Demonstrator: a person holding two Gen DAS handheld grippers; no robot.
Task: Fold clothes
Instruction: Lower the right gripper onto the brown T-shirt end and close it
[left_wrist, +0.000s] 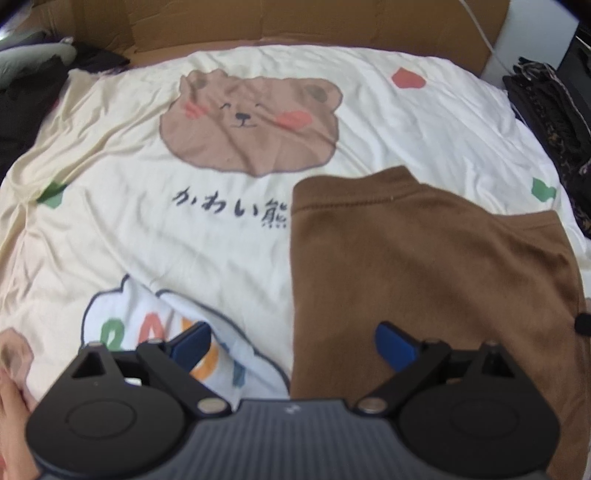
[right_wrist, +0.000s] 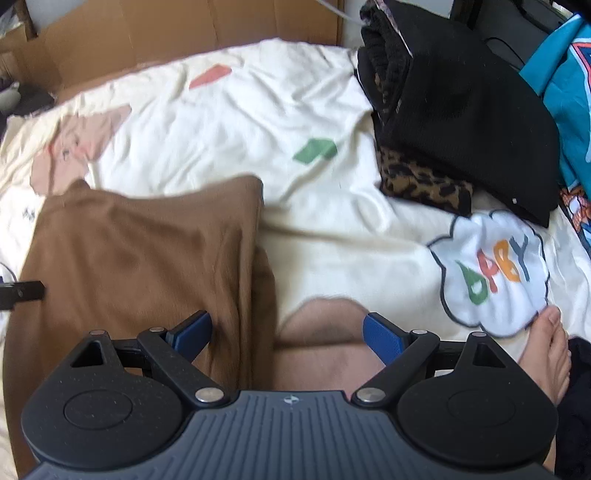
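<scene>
Reading the print: the cream bedsheet (left_wrist: 122, 229) carries a brown bear face (left_wrist: 251, 122) with dark Japanese lettering (left_wrist: 231, 208) beneath it, and a white cloud patch (right_wrist: 491, 269) spelling "BABY" in green, red, orange and blue.
Task garment: the brown garment (left_wrist: 424, 266) lies flat on the sheet, partly folded, its stitched hem running along the top edge; in the left wrist view it fills the right half, in the right wrist view the left half.
Left claw: the left claw (left_wrist: 291, 341) hangs over the garment's straight left edge, blue pads spread wide, nothing between them.
Right claw: the right claw (right_wrist: 288, 332) is spread too, hovering at the garment's right edge with a bare knee (right_wrist: 325, 339) below it.
Open room: clear sheet runs ahead of both claws towards the bear.
Edges: a stack of folded dark clothes (right_wrist: 469, 110) with a leopard-print piece (right_wrist: 424, 184) sits at the right; cardboard (left_wrist: 332, 22) walls the far side.
Person: a bare foot (right_wrist: 550, 350) rests beside the cloud patch.
</scene>
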